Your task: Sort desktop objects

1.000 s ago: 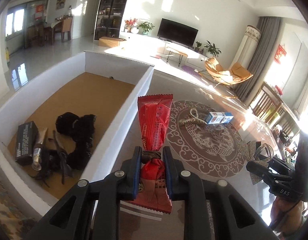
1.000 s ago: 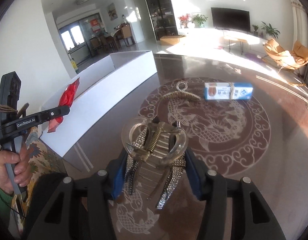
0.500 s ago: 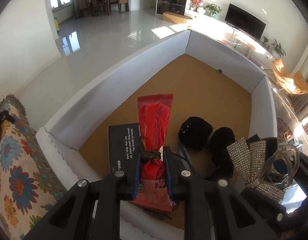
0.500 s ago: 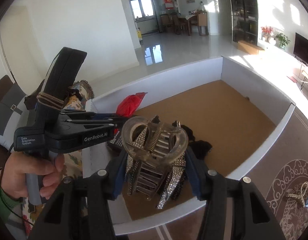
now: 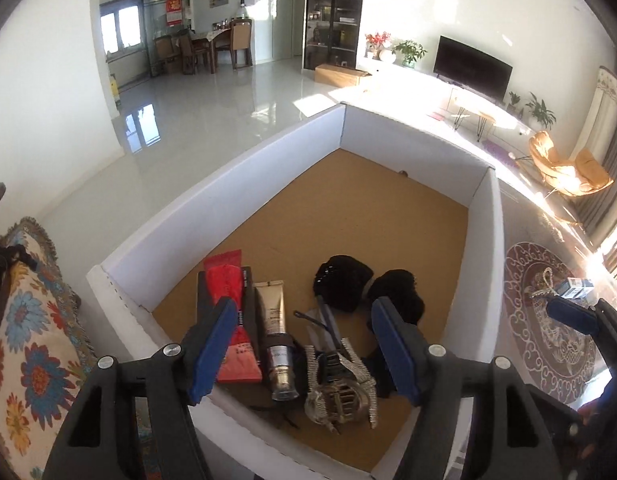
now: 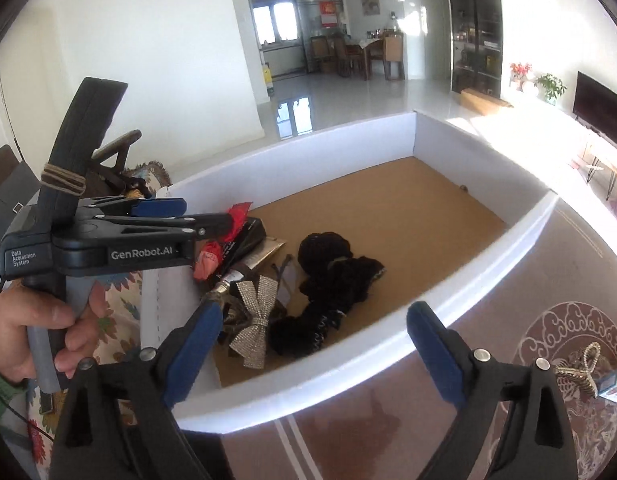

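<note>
In the left wrist view my left gripper [image 5: 304, 344] hangs over the near end of the white box [image 5: 228, 172], its jaws opening with nothing between the pads. The red snack packet [image 5: 228, 320] lies loose below it on a black carton, beside a cream tube [image 5: 276, 332]. The rhinestone hair claw [image 5: 340, 388] rests on the box floor. In the right wrist view my right gripper [image 6: 314, 340] is over the box's near wall, jaws opening and empty, with the hair claw [image 6: 256, 320] lying beyond them. A hand holds the left gripper [image 6: 196, 216] at the left.
Two black scrunchies [image 5: 344, 284] lie in the box; its far half shows bare cork floor [image 5: 368, 216]. On the patterned tabletop to the right sit a gold hair clip [image 6: 580, 368] and a small blue carton [image 6: 616, 388]. A floral cushion [image 5: 28, 340] lies left of the box.
Both grippers swung from the table to over the box. The left let go of the red packet and the right let go of the hair claw; both now lie in the box.
</note>
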Action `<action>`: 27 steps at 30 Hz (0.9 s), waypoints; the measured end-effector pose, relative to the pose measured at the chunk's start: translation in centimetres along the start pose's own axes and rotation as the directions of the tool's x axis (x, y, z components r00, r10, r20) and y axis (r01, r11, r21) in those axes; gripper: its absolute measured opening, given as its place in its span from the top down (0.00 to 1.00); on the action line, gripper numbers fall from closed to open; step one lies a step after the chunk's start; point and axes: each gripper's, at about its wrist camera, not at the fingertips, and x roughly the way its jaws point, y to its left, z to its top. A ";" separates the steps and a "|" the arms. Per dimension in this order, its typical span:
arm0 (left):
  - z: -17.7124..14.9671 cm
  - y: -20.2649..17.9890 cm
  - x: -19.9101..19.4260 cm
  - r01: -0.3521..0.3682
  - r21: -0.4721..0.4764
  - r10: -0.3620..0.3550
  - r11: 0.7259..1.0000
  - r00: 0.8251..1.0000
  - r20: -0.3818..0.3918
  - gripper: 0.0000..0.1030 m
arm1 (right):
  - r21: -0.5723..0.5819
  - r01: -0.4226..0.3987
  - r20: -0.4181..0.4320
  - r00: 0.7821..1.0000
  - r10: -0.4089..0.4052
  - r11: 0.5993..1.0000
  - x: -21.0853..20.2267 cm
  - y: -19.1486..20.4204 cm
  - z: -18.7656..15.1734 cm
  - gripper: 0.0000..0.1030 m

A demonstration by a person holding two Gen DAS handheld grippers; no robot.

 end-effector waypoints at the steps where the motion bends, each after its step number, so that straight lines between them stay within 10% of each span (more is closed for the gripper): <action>1: -0.1 -1.5 -0.9 0.030 0.020 -0.030 0.999 0.999 0.015 0.33 | 0.018 0.033 0.023 0.999 -0.034 0.999 -1.4 -1.3 -1.2 0.03; 10: -6.2 -18.3 -3.9 0.327 0.274 -0.328 0.904 0.944 -0.042 0.11 | 0.172 0.400 -0.113 0.916 -0.385 0.900 -9.7 -13.6 -16.7 0.00; 16: -12.2 -26.0 1.1 0.346 0.349 -0.294 0.871 0.936 -0.195 0.11 | 0.268 0.533 -0.214 0.845 -0.489 0.803 -14.2 -18.1 -24.2 0.00; 27: -16.6 -28.7 4.5 0.324 0.386 -0.237 0.864 0.937 -0.256 0.11 | 0.381 0.542 -0.235 0.840 -0.488 0.749 -15.4 -19.5 -27.1 0.00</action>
